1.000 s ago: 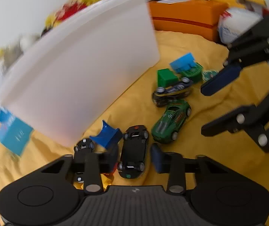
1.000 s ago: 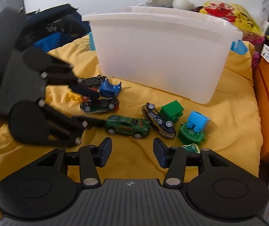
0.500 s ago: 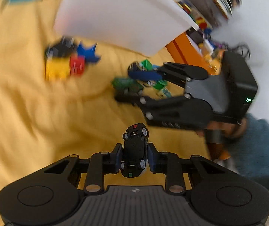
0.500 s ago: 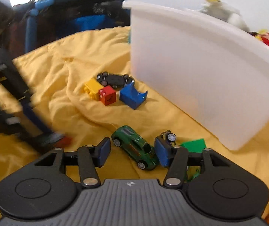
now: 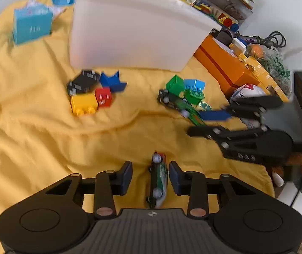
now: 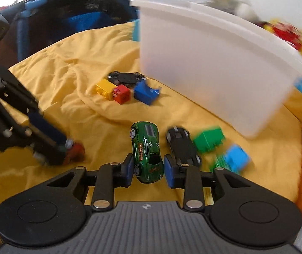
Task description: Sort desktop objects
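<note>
A: Start nearest. What sits between the left gripper (image 5: 150, 174) jaws?

B: A dark toy car (image 5: 157, 180), turned on its side with wheels showing. The jaws are opening; a clear gap stands on the car's left, and the other pad sits just beside it, so nothing presses on it.

A: And the right gripper (image 6: 148, 169)?

B: Its jaws are closing around a green toy car (image 6: 147, 150) (a racing livery, nose pointing away). The blue pads sit against the car's rear flanks; most of the body sticks out past the fingertips. A black toy car (image 6: 181, 145) lies just right of it on the yellow cloth (image 6: 70, 67).

A: Farther out?

B: A green block (image 6: 209, 139) and a light-blue block (image 6: 235, 155), both blurred, lie near the black car. Beyond, toward the middle, a yellow brick (image 6: 104, 88), a red brick (image 6: 121, 93) and a blue scoop-shaped piece (image 6: 145, 92) cluster together, with an upturned black car (image 6: 126, 77) touching behind them.

A: And the bin?

B: The white plastic bin (image 6: 214, 67) stands farthest back, just behind that cluster.
</note>
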